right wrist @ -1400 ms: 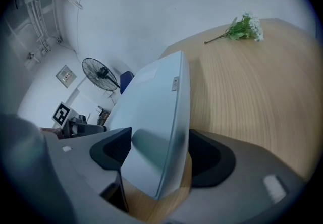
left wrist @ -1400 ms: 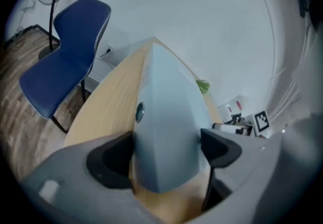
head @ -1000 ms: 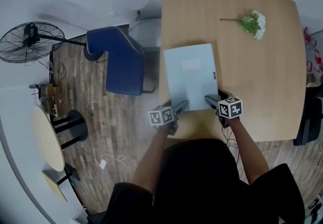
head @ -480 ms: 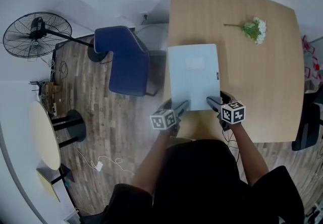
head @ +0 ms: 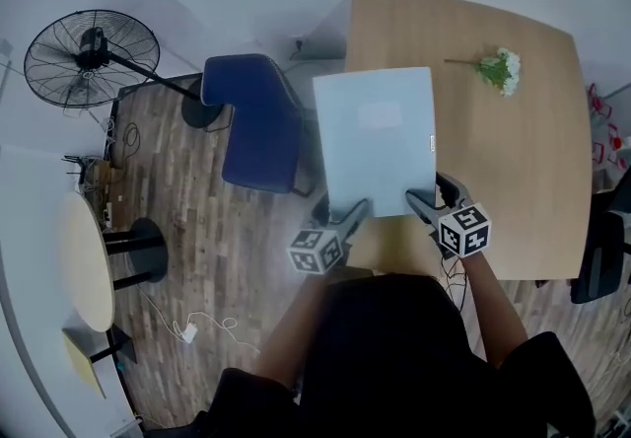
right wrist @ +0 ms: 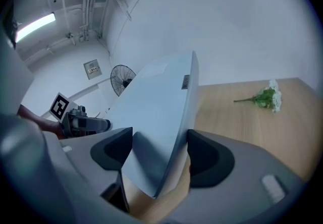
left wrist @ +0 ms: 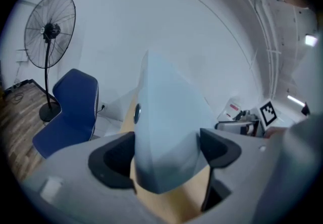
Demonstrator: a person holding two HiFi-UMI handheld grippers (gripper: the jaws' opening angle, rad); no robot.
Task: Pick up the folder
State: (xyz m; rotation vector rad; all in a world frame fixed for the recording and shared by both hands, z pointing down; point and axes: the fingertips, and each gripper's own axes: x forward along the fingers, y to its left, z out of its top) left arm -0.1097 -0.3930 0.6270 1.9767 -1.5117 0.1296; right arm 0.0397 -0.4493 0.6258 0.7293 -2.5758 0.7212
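Observation:
A pale blue-grey folder [head: 377, 140] hangs above the near left part of the wooden table [head: 513, 160], raised and tilted toward me. My left gripper [head: 353, 214] is shut on its near left corner, and my right gripper [head: 422, 199] is shut on its near right corner. In the left gripper view the folder [left wrist: 169, 132] fills the space between the dark pads [left wrist: 113, 160]. From the right gripper view the folder [right wrist: 156, 122] stands on edge between the pads [right wrist: 204, 160], with a small label on its spine.
A sprig of white flowers [head: 498, 69] lies at the table's far right. A blue chair [head: 251, 120] stands by the table's left edge, with a standing fan [head: 84, 56] beyond it. A small round table [head: 84, 263] is at the left.
Both grippers have lifted the folder off the table, and it now looks larger and nearer to the head camera, reaching past the table's left edge. The flowers have not moved.

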